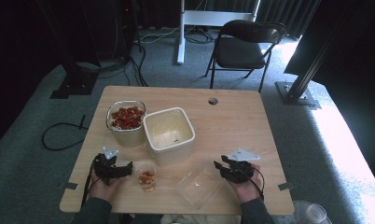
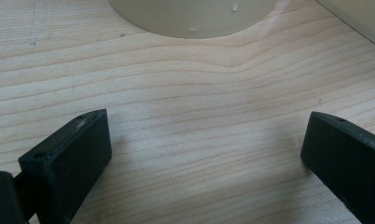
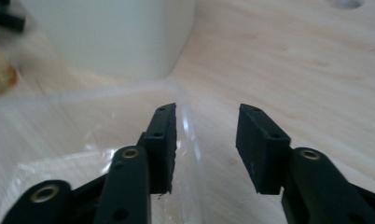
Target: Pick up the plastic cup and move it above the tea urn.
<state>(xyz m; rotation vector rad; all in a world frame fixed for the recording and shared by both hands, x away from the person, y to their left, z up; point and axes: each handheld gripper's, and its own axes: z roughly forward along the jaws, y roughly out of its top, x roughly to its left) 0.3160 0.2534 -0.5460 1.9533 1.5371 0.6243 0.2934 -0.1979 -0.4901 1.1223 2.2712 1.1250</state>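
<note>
From the high view, a wooden tabletop (image 1: pixel 232 116) carries a glass jar of red and orange pieces (image 1: pixel 125 122), a square cream container (image 1: pixel 169 133) beside it, a small clear cup (image 1: pixel 146 177) with orange pieces in it, and a clear plastic tray (image 1: pixel 199 186) near the front edge. The right gripper view adds what the high view cannot resolve: the right tool (image 3: pixel 205 140) straddles the tray's near-right wall, one jaw inside the tray, the other outside over bare wood, jaws partly open and pressing on nothing. The left tool (image 2: pixel 204 149), seen in its own view, stands wide open over bare wood with nothing between the jaws, the jar's base ahead. From above, the left tool (image 1: pixel 113 168) sits just left of the cup, near the tabletop's front-left edge. Open wood lies to the right and toward the back.
</note>
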